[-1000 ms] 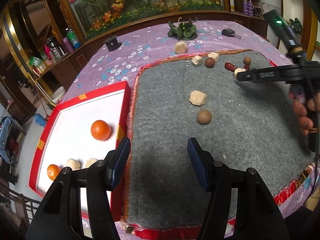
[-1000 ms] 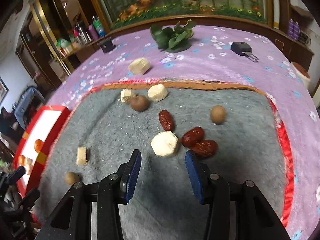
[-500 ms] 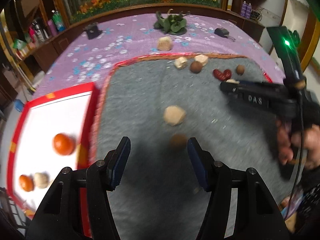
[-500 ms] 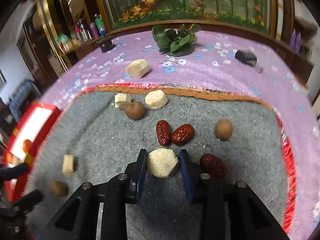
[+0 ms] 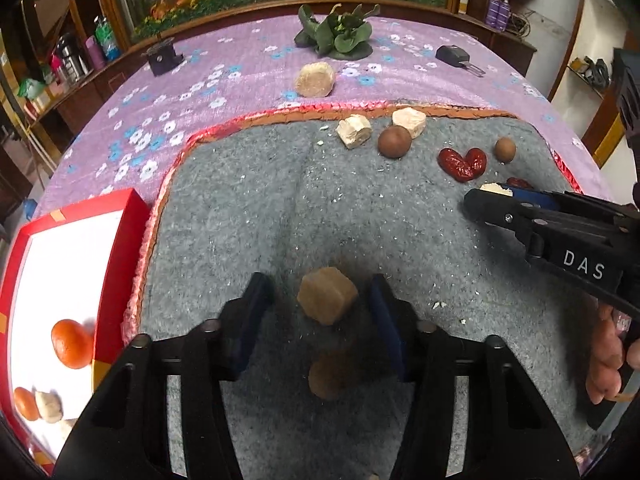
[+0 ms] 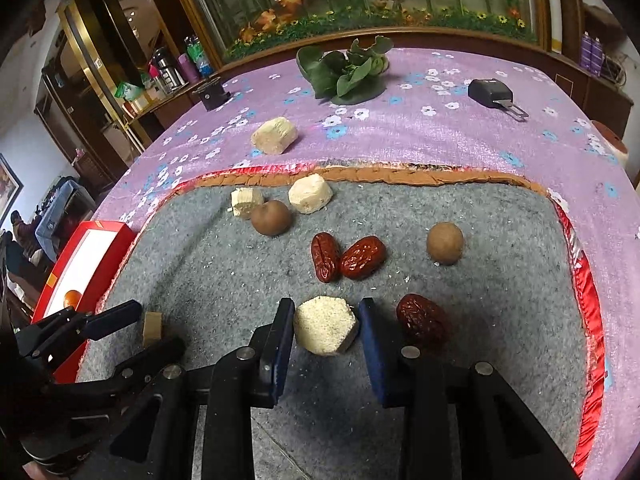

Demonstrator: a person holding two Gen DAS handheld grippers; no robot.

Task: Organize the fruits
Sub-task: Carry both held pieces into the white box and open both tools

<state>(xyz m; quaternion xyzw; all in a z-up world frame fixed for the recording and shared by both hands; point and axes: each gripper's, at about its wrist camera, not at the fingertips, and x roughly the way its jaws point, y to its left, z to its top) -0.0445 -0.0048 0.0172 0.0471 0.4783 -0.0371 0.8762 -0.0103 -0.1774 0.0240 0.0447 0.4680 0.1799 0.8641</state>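
Right gripper [image 6: 325,326] clamps pale hexagonal cake [image 6: 325,325] | left gripper [image 5: 322,300] wide around tan block [image 5: 326,300]

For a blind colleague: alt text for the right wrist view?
The right gripper has its fingers closed on a pale hexagonal cake on a grey mat, with three red dates and two brown round fruits beyond.
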